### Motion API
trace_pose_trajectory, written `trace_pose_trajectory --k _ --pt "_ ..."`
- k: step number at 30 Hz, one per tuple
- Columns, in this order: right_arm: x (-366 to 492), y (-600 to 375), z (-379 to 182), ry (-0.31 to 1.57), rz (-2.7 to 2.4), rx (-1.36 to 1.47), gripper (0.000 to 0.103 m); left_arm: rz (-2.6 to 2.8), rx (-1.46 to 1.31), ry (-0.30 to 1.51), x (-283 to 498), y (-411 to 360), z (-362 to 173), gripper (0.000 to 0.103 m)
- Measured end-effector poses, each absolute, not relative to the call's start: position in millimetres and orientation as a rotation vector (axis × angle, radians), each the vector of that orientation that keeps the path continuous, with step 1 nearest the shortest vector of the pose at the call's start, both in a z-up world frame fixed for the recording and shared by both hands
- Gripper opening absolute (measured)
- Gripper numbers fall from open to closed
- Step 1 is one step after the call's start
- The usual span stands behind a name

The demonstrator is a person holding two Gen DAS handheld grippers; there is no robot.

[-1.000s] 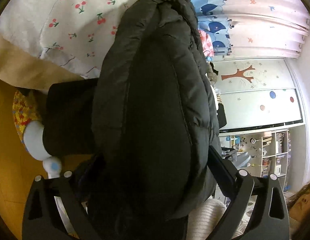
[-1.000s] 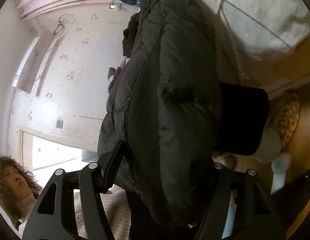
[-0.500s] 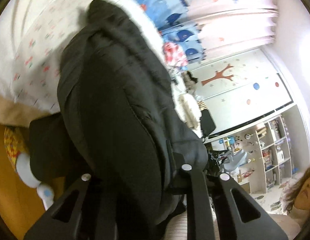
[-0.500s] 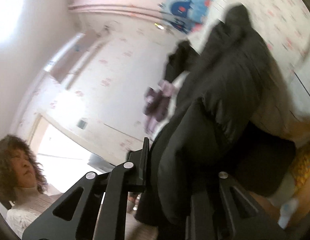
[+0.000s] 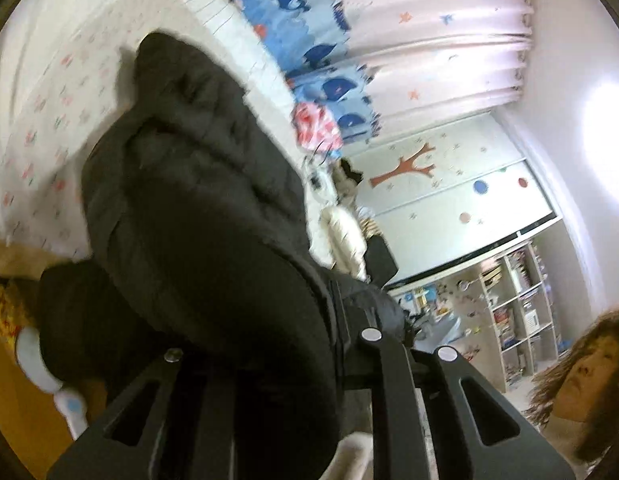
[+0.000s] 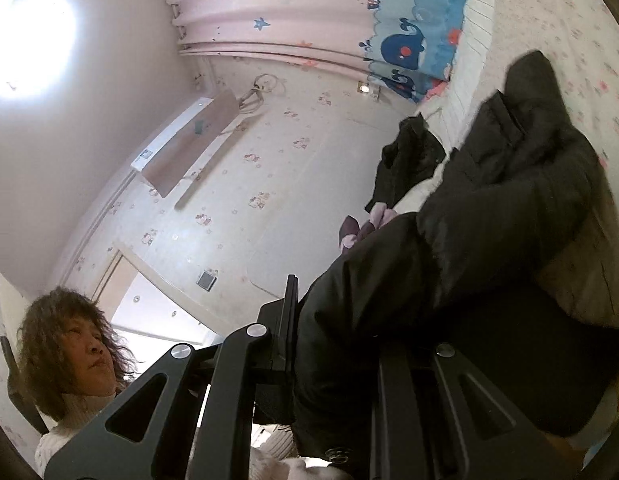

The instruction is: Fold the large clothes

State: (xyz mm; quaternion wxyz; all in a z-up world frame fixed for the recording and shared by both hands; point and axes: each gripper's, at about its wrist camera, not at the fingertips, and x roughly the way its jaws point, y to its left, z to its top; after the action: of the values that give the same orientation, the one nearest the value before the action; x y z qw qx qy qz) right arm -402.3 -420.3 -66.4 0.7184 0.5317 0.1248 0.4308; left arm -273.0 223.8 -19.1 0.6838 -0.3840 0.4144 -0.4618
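Note:
A black puffer jacket (image 5: 197,216) hangs bunched between both grippers, its far end resting on the white bed with the cherry-print sheet (image 5: 41,128). My left gripper (image 5: 269,344) is shut on a thick fold of the jacket, which covers most of its fingers. In the right wrist view the jacket (image 6: 489,240) runs from the bed (image 6: 581,32) down into my right gripper (image 6: 337,340), which is shut on another fold of it. Both grippers are tilted upward, toward the walls and curtain.
A pink curtain with blue whale print (image 5: 389,40) hangs behind the bed. Other dark clothes (image 6: 409,160) lie on the bed's far side. Shelves (image 5: 509,304) and a wardrobe with a tree sticker (image 5: 413,168) stand at the right. The person (image 6: 69,352) stands close behind the grippers.
Both grippers have closed from wide open onto the jacket and tilted upward. The jacket's near end has lifted, and more of the walls and curtain shows.

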Motion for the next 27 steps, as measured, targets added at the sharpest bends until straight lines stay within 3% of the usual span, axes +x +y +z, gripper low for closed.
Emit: trace_pose_trajectory --k 9,15,20,27 --pt "-312.0 -440.9 -18.9 0.220 0.928 1.176 0.014 -0.976 -0.986 0.795 -183.0 213.8 24.2 0.017" --pt "-218.7 -458.6 -14.3 0.249 0.781 1.236 0.014 -0.838 -1.085 0.773 -83.5 195.2 13.4 0.017" --pt "-140.2 -479.9 -46.4 0.332 0.563 1.284 0.014 -0.675 -1.124 0.776 0.7 171.0 -17.4 0.018" --pt "-64.4 -485.0 -144.7 0.498 0.317 1.367 0.018 -0.476 -1.101 0.864 56.1 149.0 -93.7 0.024"
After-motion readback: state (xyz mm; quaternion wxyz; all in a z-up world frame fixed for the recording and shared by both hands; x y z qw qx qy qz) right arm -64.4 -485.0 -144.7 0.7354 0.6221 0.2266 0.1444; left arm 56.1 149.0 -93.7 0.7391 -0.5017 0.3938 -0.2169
